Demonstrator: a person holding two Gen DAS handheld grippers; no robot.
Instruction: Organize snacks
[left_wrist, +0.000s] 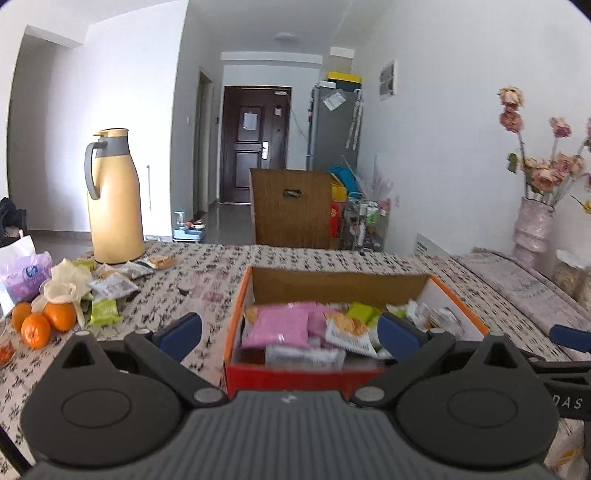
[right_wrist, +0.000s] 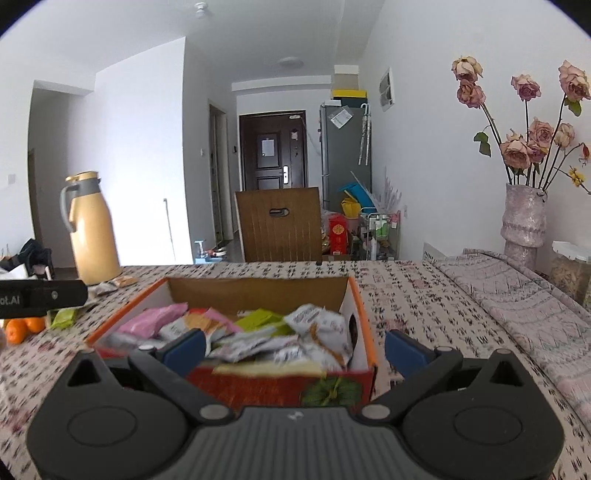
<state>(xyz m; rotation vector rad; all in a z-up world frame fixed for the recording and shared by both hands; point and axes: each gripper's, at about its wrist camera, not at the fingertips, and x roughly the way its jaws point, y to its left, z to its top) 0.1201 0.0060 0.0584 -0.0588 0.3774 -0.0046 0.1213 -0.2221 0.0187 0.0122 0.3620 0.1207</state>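
Observation:
An orange-rimmed cardboard box (left_wrist: 236, 295) (right_wrist: 364, 314) sits on the patterned tablecloth, holding several snack packets, among them a pink packet (left_wrist: 280, 326) (right_wrist: 155, 319) and a green one (left_wrist: 360, 312) (right_wrist: 260, 319). My left gripper (left_wrist: 290, 334) is open at the box's near left corner, nothing between its blue pads. My right gripper (right_wrist: 295, 349) is open at the box's near right corner, its pads on either side of that corner, empty. More loose snack packets (left_wrist: 110, 286) lie on the table to the left, by the jug.
A yellow thermos jug (left_wrist: 112, 199) (right_wrist: 90, 229) stands at the back left. Oranges (left_wrist: 42, 323), a purple tissue pack (left_wrist: 26, 275) and a cream cloth flower lie at the left. A vase of dried roses (right_wrist: 522, 218) stands at the right. A wooden chair (left_wrist: 291, 206) is behind the table.

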